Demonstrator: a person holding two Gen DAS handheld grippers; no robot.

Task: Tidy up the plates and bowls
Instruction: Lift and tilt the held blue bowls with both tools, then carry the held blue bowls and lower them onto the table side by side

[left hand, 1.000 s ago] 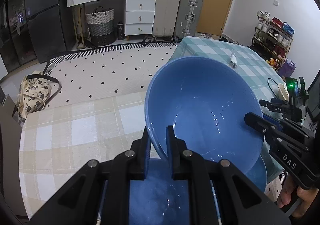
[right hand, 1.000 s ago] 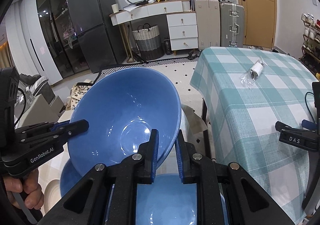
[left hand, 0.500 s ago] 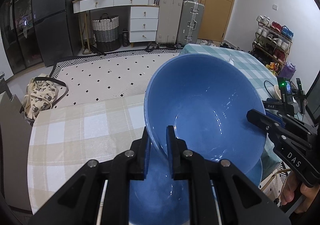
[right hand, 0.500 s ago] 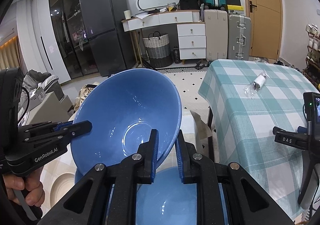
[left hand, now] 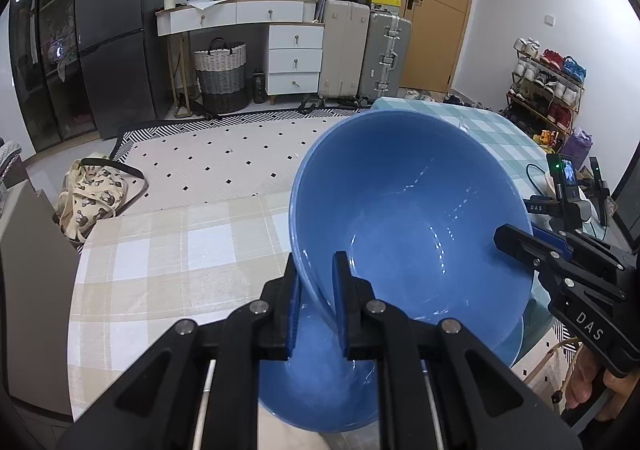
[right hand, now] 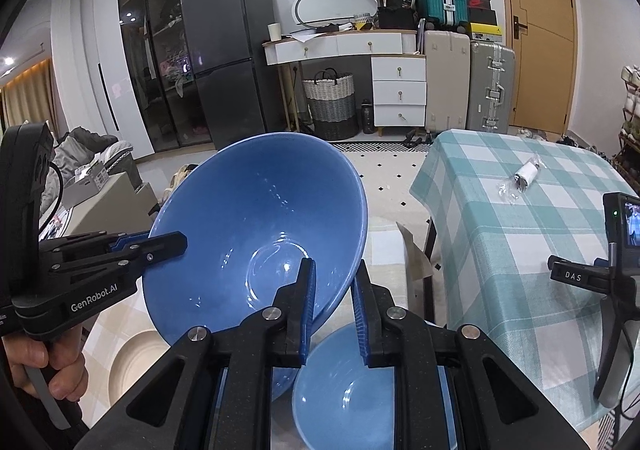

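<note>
A big blue bowl (left hand: 408, 217) hangs tilted in the air, held from two sides. My left gripper (left hand: 316, 270) is shut on its near rim in the left wrist view, where the right gripper's fingers (left hand: 516, 240) grip the far right rim. In the right wrist view my right gripper (right hand: 334, 274) is shut on the same blue bowl (right hand: 256, 234), and the left gripper's fingers (right hand: 172, 242) pinch its left rim. A second, smaller blue bowl (right hand: 344, 390) stands below on the table, also visible under the left gripper as the lower blue bowl (left hand: 320, 390).
A beige checked tablecloth (left hand: 160, 250) covers the table under the bowls. A cream dish (right hand: 136, 362) sits at its lower left. To the right stands a teal checked table (right hand: 500, 209) with a small wrapped roll (right hand: 524, 173) and a camera on a stand (right hand: 624, 226).
Both grippers have lifted the big blue bowl higher and carried it along. The lower blue bowl now shows farther beneath it. Both grips are unchanged.
</note>
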